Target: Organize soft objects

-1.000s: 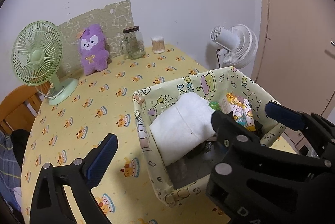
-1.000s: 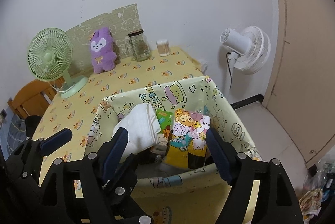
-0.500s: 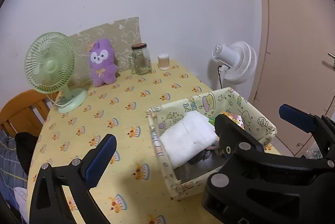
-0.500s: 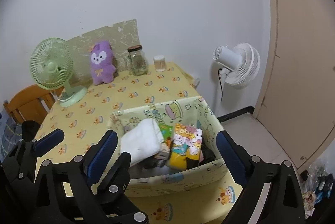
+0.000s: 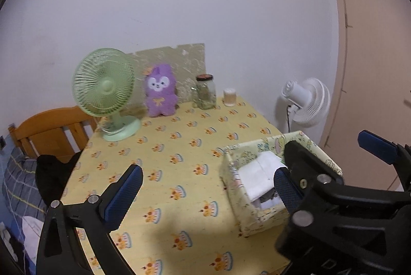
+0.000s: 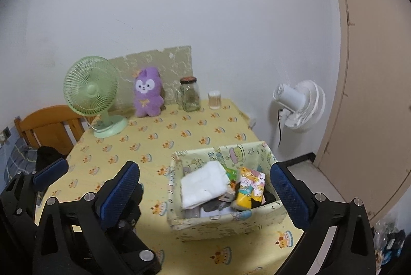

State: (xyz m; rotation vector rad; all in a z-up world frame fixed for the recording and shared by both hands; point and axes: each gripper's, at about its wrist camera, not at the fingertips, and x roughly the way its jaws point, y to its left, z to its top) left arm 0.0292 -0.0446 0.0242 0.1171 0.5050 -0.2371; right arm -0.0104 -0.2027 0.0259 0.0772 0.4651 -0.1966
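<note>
Purple plush [image 6: 147,92], sitting upright at 11 o'clock against the back wall, is likely handling light and compressible, best pinched across its torso, while both grippers, left [image 5: 205,194] and right [image 6: 203,191], are hovering open and empty.

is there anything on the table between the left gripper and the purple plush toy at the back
Nothing visible blocks it. Bare yellow tablecloth runs from the open left gripper to the purple plush toy. The green fan stands left of the toy and the glass jar stands right of it.
</note>
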